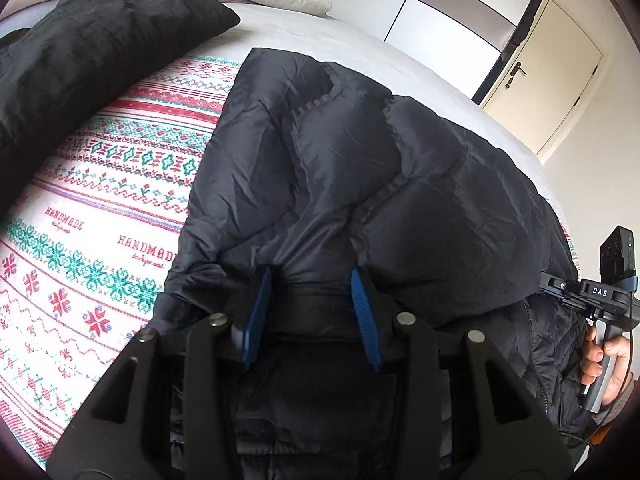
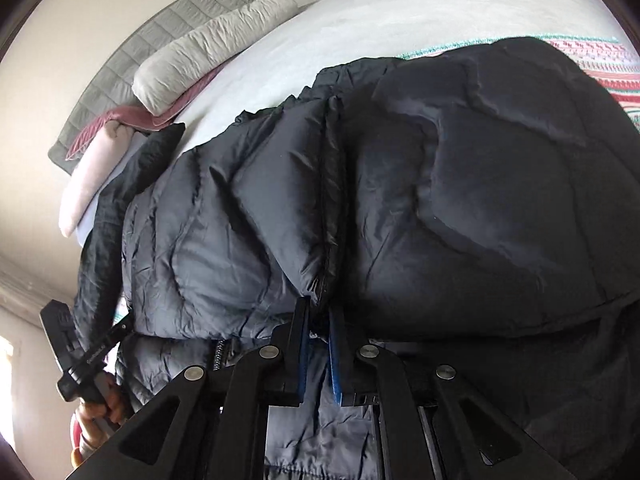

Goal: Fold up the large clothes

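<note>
A large dark quilted puffer jacket (image 1: 360,168) lies bunched on the bed; it also fills the right wrist view (image 2: 460,184). My left gripper (image 1: 312,280) has its blue pads wide apart with jacket fabric bulging between them; whether it pinches the fabric is unclear. My right gripper (image 2: 318,316) has its pads close together, pinching the jacket's edge by the zipper seam (image 2: 332,200). The right gripper's body shows in the left wrist view (image 1: 600,292), held in a hand at the jacket's right side. The left gripper's body shows at the lower left of the right wrist view (image 2: 86,356).
A white cloth with red and green patterns (image 1: 100,208) covers the bed under the jacket. A dark cushion (image 1: 80,60) lies at the far left. Pillows (image 2: 208,52) and a grey headboard pad (image 2: 160,36) are at the bed's head. A wardrobe and door (image 1: 552,80) stand beyond.
</note>
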Demonstrator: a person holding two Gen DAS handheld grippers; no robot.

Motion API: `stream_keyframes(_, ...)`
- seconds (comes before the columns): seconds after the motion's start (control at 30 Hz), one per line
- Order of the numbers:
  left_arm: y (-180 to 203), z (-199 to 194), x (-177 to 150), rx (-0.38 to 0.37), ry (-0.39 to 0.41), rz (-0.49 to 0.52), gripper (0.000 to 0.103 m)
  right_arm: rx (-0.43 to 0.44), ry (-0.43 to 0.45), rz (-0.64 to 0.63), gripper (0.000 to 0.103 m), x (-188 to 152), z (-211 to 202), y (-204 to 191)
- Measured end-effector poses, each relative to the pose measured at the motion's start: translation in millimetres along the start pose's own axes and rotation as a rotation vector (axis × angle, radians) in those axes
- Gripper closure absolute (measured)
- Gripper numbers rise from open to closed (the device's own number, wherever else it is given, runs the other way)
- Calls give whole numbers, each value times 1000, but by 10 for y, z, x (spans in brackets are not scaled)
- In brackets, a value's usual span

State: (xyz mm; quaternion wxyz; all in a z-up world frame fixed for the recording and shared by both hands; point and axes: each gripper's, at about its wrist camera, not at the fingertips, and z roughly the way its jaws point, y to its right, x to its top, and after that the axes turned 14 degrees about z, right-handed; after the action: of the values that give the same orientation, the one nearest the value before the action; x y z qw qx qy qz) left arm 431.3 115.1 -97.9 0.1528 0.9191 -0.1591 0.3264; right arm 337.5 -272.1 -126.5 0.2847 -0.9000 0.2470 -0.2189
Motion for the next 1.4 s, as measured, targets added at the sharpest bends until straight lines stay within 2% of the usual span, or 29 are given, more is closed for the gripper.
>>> stream_keyframes(0.07, 28, -65, 24, 18, -10, 8, 56, 18, 11, 5, 90, -8, -69, 12)
stream_keyframes(0.13, 59, -185, 41, 27, -12, 7, 49, 14, 21, -22, 84, -33, -222, -17)
stream_keyframes(0.2, 109, -375, 35, 26, 8, 0, 35, 7, 51, -66, 74, -76, -467, -85)
stream_keyframes(0.27, 197, -623, 30, 39, 32, 12, 28, 6, 97, -103, 53, -141, -791, -147)
stream_keyframes(0.33, 275, -899, 8, 55, 52, 27, 25, 8, 143, -143, 45, -250, -1163, -205)
stream_keyframes(0.4, 356, -1178, -28, 61, 60, 36, 19, 6, 186, -187, 41, -395, -1545, -249)
stream_keyframes(0.57, 541, -1814, -177, 58, 59, 82, 8, -20, 269, -264, 8, -817, -2326, -271)
stream_keyframes(0.63, 626, -2049, -281, 78, 60, 114, 5, -45, 287, -287, 4, -988, -2550, -243)
stream_keyframes(0.77, 689, -2355, -495, 106, 37, 164, 4, -81, 310, -310, 3, -1269, -2868, -129)
stream_keyframes(0.9, 699, -2588, -811, 137, 12, 197, 4, -105, 309, -324, 3, -1521, -3053, 75)
stream_keyframes(0.97, 664, -2665, -1002, 126, 5, 203, 4, -110, 295, -329, 3, -1642, -3085, 217)
stream_keyframes(1.07, 542, -2710, -1286, 58, -22, 188, 4, -120, 265, -333, 3, -1816, -3101, 463)
stream_keyframes(1.2, 254, -2641, -1662, -65, -31, 77, 4, -120, 207, -296, 3, -1962, -3068, 839)
stream_keyframes(1.4, -80, -2395, -2069, -171, -49, -66, 4, -27, 119, -192, 3, -2006, -3029, 1345)
